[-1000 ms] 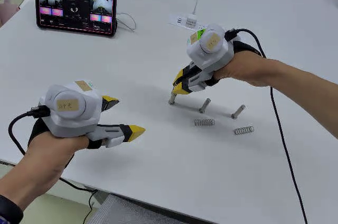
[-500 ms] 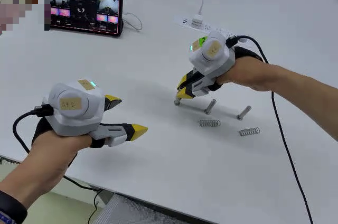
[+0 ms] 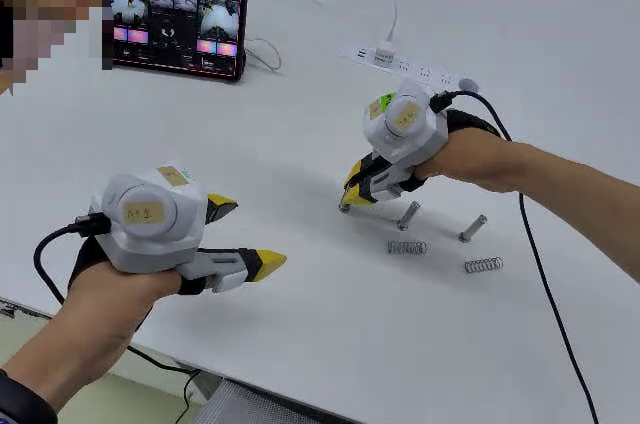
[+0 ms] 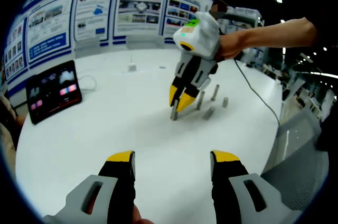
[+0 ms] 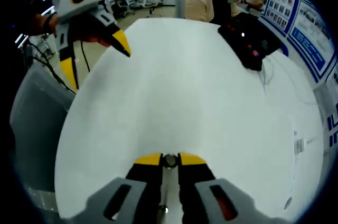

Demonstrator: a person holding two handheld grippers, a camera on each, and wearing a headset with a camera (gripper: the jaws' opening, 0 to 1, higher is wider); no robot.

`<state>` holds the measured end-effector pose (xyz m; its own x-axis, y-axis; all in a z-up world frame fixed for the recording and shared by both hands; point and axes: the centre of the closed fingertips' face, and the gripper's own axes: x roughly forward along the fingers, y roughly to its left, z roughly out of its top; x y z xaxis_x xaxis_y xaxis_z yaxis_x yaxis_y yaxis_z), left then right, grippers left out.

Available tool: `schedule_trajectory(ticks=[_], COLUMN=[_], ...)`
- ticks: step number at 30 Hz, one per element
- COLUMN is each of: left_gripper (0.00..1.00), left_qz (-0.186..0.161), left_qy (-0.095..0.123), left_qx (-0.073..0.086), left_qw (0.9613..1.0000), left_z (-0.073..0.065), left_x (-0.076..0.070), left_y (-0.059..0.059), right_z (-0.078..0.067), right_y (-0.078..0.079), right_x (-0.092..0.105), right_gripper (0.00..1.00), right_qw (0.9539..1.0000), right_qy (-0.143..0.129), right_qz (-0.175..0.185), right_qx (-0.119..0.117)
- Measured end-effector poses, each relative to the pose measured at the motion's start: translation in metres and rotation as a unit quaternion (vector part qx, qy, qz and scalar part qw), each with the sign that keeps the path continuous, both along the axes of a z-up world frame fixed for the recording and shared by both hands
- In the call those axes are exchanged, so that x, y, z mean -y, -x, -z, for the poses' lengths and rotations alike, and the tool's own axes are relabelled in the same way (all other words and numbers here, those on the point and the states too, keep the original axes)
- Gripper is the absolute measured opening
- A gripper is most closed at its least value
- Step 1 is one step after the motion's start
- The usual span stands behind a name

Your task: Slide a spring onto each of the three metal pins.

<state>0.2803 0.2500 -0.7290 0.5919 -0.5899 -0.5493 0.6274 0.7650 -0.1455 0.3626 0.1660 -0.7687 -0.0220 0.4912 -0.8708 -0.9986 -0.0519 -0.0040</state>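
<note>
Three short metal pins stand on the white table: the left pin [image 3: 344,206] [image 4: 174,112], the middle pin [image 3: 409,215] and the right pin [image 3: 473,228]. My right gripper [image 3: 352,194] [image 4: 179,100] is tilted down over the left pin, jaws shut on a small round metal piece [image 5: 169,160] that looks like a spring at the pin's top. Two loose springs [image 3: 407,247] [image 3: 483,265] lie flat in front of the other pins. My left gripper [image 3: 245,236] [image 4: 173,158] [image 5: 95,57] hovers open, nothing between its jaws, well to the left near the table's front edge.
A tablet [image 3: 175,22] leans at the back left, with a white power strip [image 3: 410,69] and cables behind the pins. The right gripper's black cable [image 3: 530,244] trails across the table on the right. People sit beyond the table's far end [image 5: 211,2].
The head camera has shifted. My right gripper has come down closer onto the left pin. The left gripper and the two loose springs have stayed put.
</note>
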Motion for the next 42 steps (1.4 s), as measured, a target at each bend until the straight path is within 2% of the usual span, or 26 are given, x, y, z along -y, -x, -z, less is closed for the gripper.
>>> schedule_trajectory(ticks=[7,17,22,26,32,42], left_gripper=[0.58,0.59,0.59,0.59,0.59,0.59], left_qz=[0.001,0.001,0.002,0.003,0.005,0.007], left_qy=[0.001,0.002,0.002,0.002,0.003,0.005], left_qx=[0.001,0.001,0.001,0.002,0.003,0.004], left_qw=[1.0000,1.0000,1.0000,1.0000,1.0000,1.0000], left_z=[0.000,-0.001,-0.002,-0.002,-0.004,-0.005], left_x=[0.001,0.001,0.002,0.003,0.008,0.013], left_y=[-0.001,-0.001,0.000,0.000,-0.001,-0.002], right_z=[0.006,0.008,0.005,-0.004,-0.016,-0.030], right_y=[-0.003,-0.004,-0.007,-0.008,-0.010,-0.011], right_x=[0.000,0.008,0.017,0.019,0.021,0.027], right_gripper=[0.14,0.30,0.41,0.44,0.52,0.55], right_qw=[1.0000,0.9996,0.9986,0.9962,0.9927,0.9819], right_qy=[0.002,-0.006,-0.014,-0.036,-0.063,-0.110], right_qz=[0.001,0.024,0.048,0.073,0.097,0.146], right_qx=[-0.002,-0.014,-0.019,-0.031,-0.034,-0.049])
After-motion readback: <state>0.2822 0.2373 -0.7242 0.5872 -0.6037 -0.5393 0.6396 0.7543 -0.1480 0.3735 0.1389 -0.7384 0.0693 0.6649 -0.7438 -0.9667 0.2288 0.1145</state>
